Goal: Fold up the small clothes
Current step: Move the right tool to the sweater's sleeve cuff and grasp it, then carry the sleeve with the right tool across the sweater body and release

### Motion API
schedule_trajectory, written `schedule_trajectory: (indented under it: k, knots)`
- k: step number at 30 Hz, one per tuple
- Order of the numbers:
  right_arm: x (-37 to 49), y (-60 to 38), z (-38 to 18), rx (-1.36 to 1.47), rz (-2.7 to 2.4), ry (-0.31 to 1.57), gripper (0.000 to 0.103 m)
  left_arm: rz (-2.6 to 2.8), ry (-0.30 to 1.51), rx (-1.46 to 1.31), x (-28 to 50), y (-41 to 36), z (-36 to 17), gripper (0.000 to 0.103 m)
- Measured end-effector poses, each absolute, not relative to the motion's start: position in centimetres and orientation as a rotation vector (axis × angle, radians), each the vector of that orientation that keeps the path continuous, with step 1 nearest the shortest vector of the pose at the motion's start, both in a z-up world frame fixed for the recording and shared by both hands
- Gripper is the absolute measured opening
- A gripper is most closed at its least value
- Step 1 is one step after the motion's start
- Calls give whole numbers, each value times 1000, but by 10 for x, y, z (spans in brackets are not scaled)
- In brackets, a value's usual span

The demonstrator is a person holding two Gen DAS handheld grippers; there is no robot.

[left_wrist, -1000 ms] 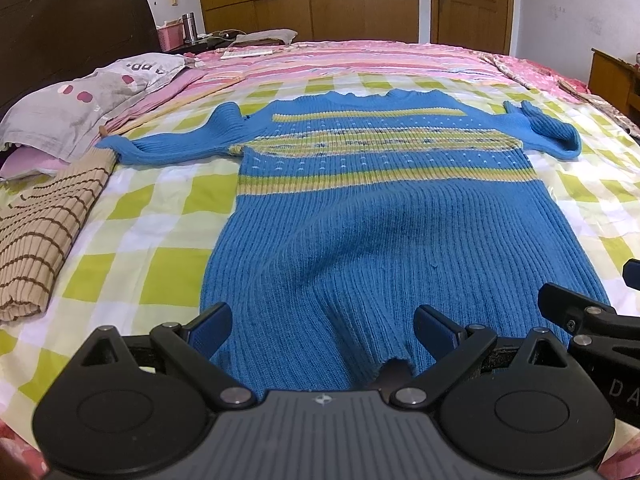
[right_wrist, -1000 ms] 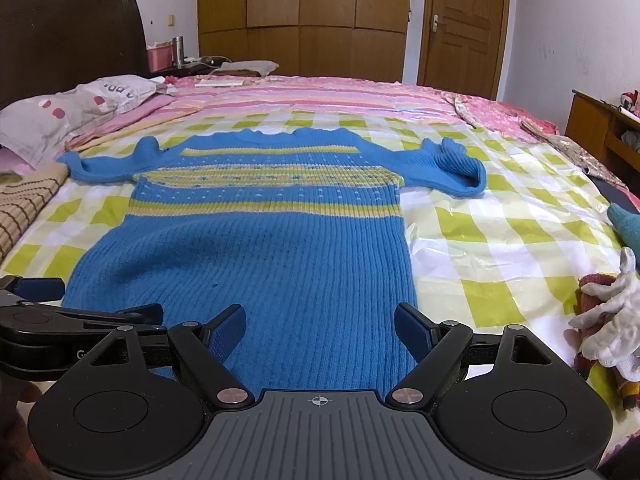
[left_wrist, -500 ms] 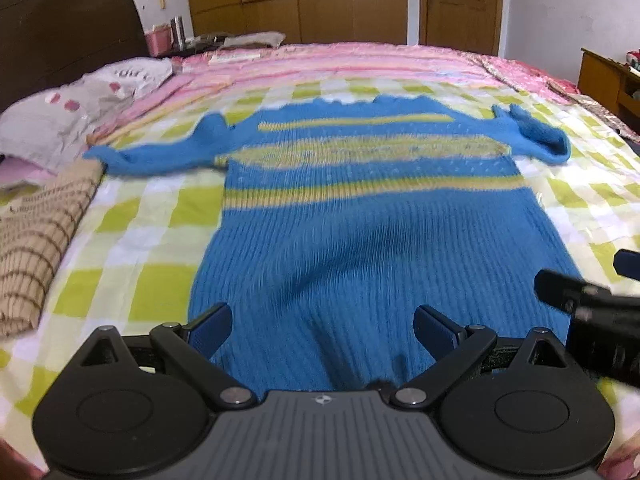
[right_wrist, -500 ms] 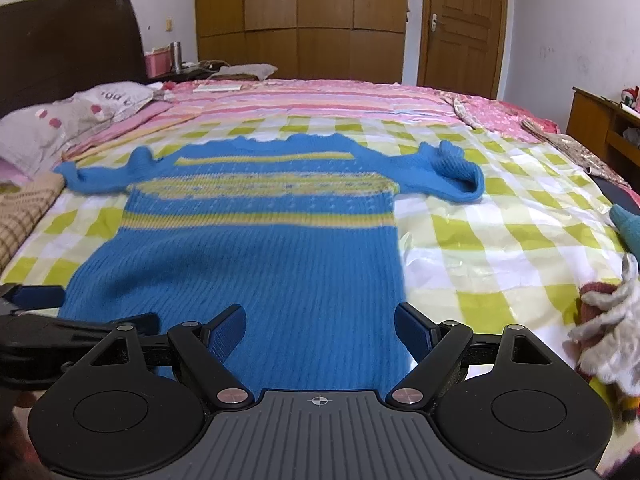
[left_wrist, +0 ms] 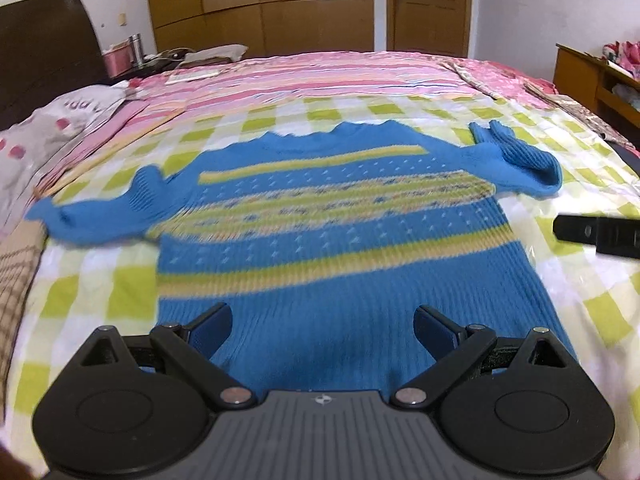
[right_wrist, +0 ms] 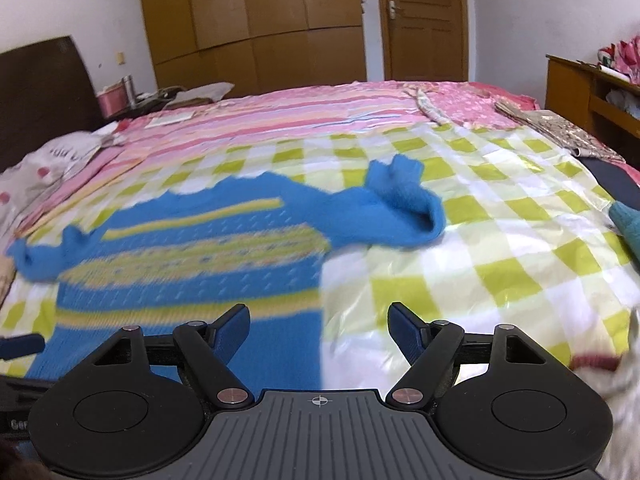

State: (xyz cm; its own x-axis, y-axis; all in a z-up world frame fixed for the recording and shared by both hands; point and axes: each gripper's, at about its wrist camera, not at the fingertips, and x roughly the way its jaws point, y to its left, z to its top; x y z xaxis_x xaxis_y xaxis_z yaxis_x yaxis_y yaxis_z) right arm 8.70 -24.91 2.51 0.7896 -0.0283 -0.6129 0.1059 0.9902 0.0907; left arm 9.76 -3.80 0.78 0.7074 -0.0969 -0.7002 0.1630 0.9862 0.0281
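Note:
A blue knit sweater (left_wrist: 336, 248) with yellow stripes lies flat on the bed, neck away from me, both sleeves spread out. It also shows in the right wrist view (right_wrist: 192, 256). My left gripper (left_wrist: 322, 326) is open and empty above the sweater's lower body. My right gripper (right_wrist: 318, 326) is open and empty over the sweater's right side edge; its right sleeve (right_wrist: 396, 208) lies ahead. One finger of the right gripper shows at the right of the left wrist view (left_wrist: 596, 232).
A green and white checked sheet (right_wrist: 500, 240) covers the bed over pink striped bedding (left_wrist: 340, 80). A pillow (left_wrist: 52, 128) and a brown striped cloth (left_wrist: 16, 264) lie at the left. Soft items (right_wrist: 628, 220) lie at the right. A wooden side table (right_wrist: 592, 88) stands at the right.
Both grippers have risen and moved forward over the sweater, from its hem toward the chest. The right gripper has also shifted right to the side edge. Both stay open.

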Motion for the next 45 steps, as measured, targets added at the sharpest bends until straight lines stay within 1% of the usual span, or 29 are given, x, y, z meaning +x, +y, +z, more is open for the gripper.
schedule_trajectory:
  k: [10, 17, 20, 32, 35, 36, 39, 40, 41, 42, 43, 45]
  knots:
    - [179, -315, 30, 156, -152, 631, 76, -163, 789, 84, 155, -60, -1, 103]
    - [242, -357, 17, 294, -180, 665, 74, -175, 776, 67, 180, -66, -5, 103]
    - [264, -364, 13, 301, -196, 672, 74, -179, 772, 71, 189, -69, -6, 103]
    - [308, -378, -6, 312, -237, 726, 73, -187, 769, 73, 203, -76, -10, 103]
    - [313, -386, -12, 359, -243, 743, 68, -190, 772, 88, 201, -76, -12, 103]
    - [315, -389, -14, 381, -241, 748, 65, -190, 771, 96, 200, -76, -12, 103]
    - [319, -397, -21, 451, -214, 771, 45, -190, 772, 106, 197, -75, -13, 103]
    - [320, -398, -21, 470, -198, 775, 35, -189, 773, 107, 196, -74, -13, 103]
    - [321, -399, -22, 498, -177, 780, 28, -188, 774, 107, 195, -73, -13, 103]
    - [321, -400, -22, 525, -161, 784, 17, -185, 777, 108, 193, -71, -13, 103]
    - [318, -402, -20, 553, -150, 778, 13, -182, 777, 106, 190, -68, -12, 103]
    - [308, -401, -11, 578, -139, 733, 13, -178, 773, 96, 185, -63, -10, 103]
